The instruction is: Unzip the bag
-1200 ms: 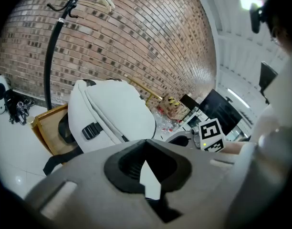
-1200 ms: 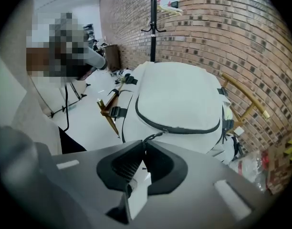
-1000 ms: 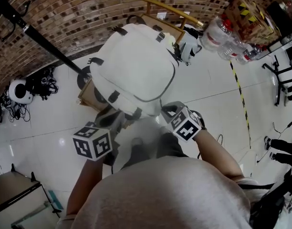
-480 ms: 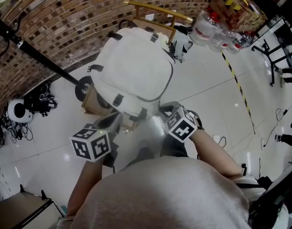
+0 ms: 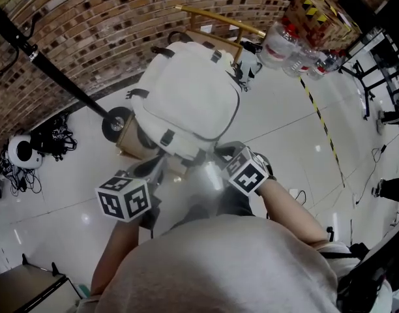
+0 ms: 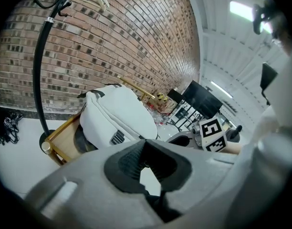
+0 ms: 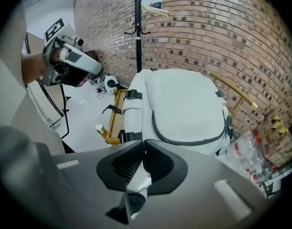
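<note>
The white bag [image 5: 186, 93] is seen upright on a wooden chair [image 5: 129, 140], its dark zipper [image 7: 184, 141] fully shut. The fingers of the left gripper [image 6: 143, 143] and right gripper [image 7: 142, 144] are pressed together on nothing, just short of the bag. Approached with the fingers closed like this, the slider could be missed, or the unsteadied bag tipped off. Compared with a second earlier, little is changed, and the zipper is untouched.

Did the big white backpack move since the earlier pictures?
No. The white backpack still sits on the wooden chair, its top just under the chair's back rail. Only the head view shifted a little.
</note>
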The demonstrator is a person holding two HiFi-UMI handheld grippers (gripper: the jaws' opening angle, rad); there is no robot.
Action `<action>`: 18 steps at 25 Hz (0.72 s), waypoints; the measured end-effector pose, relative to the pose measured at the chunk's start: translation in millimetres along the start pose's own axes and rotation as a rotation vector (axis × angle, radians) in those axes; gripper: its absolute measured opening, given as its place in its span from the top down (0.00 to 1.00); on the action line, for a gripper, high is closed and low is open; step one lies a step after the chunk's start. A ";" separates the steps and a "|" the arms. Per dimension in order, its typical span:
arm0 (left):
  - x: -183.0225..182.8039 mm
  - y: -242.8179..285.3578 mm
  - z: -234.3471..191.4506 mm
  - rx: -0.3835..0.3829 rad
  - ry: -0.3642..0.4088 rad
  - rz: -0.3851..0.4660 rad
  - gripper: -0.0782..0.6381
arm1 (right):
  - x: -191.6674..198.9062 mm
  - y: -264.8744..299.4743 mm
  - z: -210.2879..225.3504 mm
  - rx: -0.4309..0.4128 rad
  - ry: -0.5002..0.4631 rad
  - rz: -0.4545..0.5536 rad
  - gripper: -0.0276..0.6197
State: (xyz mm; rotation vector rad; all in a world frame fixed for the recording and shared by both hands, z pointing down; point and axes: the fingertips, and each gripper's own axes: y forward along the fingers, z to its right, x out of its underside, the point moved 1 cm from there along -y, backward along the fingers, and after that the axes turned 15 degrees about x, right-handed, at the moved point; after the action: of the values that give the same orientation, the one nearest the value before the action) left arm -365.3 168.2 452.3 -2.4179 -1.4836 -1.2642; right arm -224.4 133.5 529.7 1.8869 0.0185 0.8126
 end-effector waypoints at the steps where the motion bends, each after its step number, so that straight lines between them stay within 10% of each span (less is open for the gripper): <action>1: 0.8 -2.1 -0.5 -0.001 -0.002 0.003 0.89 | -2.8 -0.3 -0.2 0.001 0.003 -0.001 0.92; 18: 11.9 -23.1 -3.8 -0.018 -0.031 0.034 0.89 | -61.2 4.9 -13.2 -0.082 0.115 0.057 0.92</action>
State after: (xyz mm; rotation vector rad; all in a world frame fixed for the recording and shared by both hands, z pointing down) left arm -382.6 187.8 454.3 -2.4742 -1.4390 -1.2443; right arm -280.4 119.8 504.8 1.7686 0.0023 0.9462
